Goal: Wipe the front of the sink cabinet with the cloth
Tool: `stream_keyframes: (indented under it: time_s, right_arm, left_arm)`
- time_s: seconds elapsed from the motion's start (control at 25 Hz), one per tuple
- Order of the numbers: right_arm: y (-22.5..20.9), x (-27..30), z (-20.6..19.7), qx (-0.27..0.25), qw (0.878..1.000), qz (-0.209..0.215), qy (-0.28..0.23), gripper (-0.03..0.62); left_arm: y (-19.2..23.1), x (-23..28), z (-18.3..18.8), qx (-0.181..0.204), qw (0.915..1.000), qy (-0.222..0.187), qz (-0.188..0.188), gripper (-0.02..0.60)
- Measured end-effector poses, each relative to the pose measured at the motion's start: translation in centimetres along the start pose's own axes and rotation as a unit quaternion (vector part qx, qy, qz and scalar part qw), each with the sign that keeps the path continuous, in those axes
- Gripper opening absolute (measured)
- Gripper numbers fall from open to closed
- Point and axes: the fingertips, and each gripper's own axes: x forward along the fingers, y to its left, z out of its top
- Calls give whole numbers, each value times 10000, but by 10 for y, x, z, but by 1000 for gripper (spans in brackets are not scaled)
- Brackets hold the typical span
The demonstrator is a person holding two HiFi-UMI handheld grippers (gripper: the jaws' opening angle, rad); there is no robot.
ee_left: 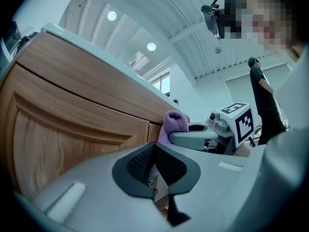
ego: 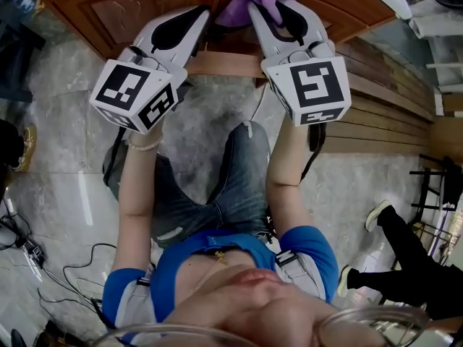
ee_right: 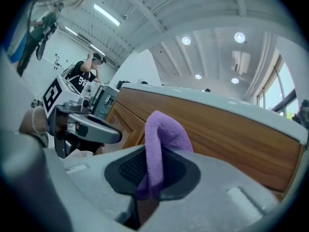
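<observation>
- Closest to the head camera, the person's blue shirt (ego: 217,262) and the knee of their dark jeans (ego: 235,183) are filling the bottom half. They're crouching right in front of the brown wooden sink cabinet (ego: 130,13), so both arms are reaching the low doors.
- Right gripper (ee_right: 153,178) is clamping down on the fluffy purple cloth (ee_right: 161,139). A fold is poking out past the tips, which I'm guessing is so the soft part meets the wood and not the plastic.
- That cloth is sitting up at the cabinet front, around the seam between the two doors. Looks like it's touching or just about to, but I'm not seeing the actual contact.
- Left gripper (ee_left: 155,166) is hanging just beside the right one with its jaws together and nothing in them. I reckon it's only keeping out of the wiping path.
- White sink top (ee_left: 96,52) is running along above the doors.
- Around them: grey marble-look tile floor (ego: 58,157), black cables (ego: 72,273) trailing on it at the left, and another person in black (ego: 412,259) standing off to the right, well apart.
- Nothing's really blocking the doors. The idle gripper being so close is the only thing I'd be watching on a sweep to the left.
</observation>
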Motion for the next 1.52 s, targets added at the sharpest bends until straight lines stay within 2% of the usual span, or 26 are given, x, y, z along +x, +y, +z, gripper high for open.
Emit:
stream_keyframes:
  time_s: [0.12,0.28,0.48,0.76,1.04,1.24,1.52]
  right_arm:
    - [-11,-8,-9,65,9999,-105,60,54]
    - [-27,-21,-19,165,9995,-219,145,55]
    - [-45,-36,-31,264,9988,-326,235,55]
    - [-70,-54,-41,525,9975,-413,244,55]
    - [-104,-82,-65,701,9937,-753,443,55]
    - [-119,-95,-75,845,9919,-838,436,55]
    - [-129,-107,-79,785,9913,-959,443,55]
  left_arm:
    - [-1,0,-4,-46,10000,40,-40,0]
    - [-5,4,-4,177,9997,137,-24,0]
    - [-16,8,-7,-21,9995,108,-284,0]
    - [-15,9,-7,-34,9993,149,-353,0]
    - [-15,10,-11,-6,9992,190,-360,0]
    - [-16,10,-12,-38,9990,213,-381,0]
    - [-20,9,-9,-20,9990,202,-406,0]
